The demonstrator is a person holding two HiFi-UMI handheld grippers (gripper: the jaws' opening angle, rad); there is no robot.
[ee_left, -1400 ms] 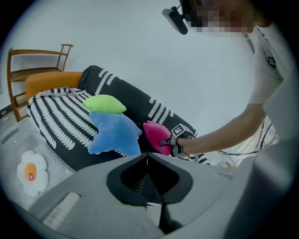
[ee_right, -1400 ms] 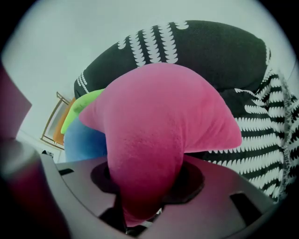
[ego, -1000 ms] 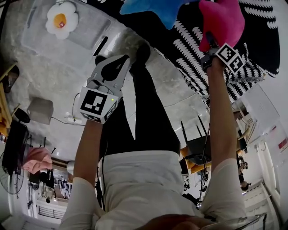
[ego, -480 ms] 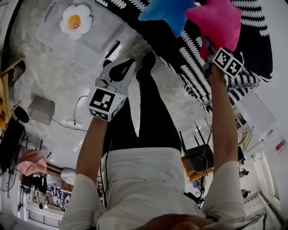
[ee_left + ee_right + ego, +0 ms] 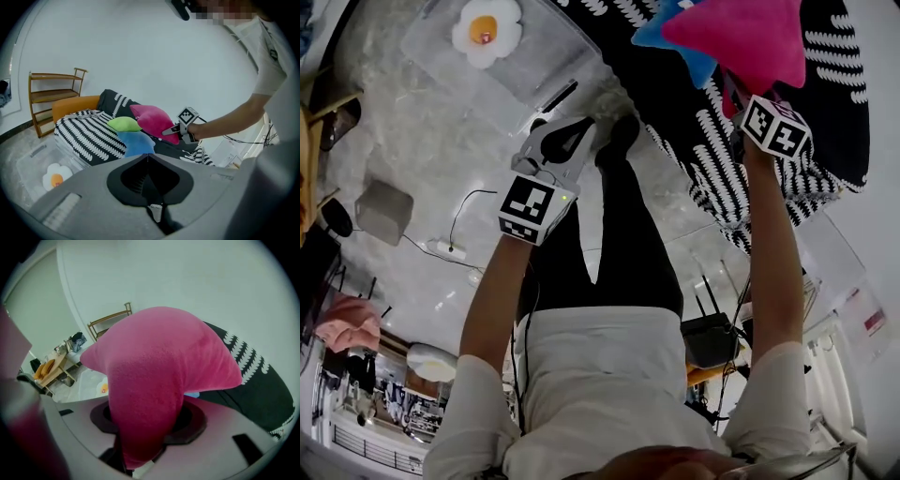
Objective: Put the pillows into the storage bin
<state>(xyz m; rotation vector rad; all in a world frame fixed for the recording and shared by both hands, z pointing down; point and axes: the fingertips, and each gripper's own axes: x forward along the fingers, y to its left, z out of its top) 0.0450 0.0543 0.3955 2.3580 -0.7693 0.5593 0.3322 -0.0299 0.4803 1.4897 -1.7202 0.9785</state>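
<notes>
Head view: one pink pillow (image 5: 741,37) at 1 o'clock, cut off by the frame edge, clamped in my right gripper (image 5: 140,446), half hiding one blue pillow (image 5: 675,42). Left gripper (image 5: 149,159) closed, empty. One green pillow (image 5: 124,123). One flower pillow (image 5: 487,28) lies in the storage bin (image 5: 553,75) at 11 o'clock.

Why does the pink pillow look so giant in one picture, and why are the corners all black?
Right gripper view: the pink pillow is held in the jaws, close to the lens, so it fills the frame. Left gripper view: the wide-angle lens squeezes everything into a circle, leaving black corners. Head view: same bending.
</notes>
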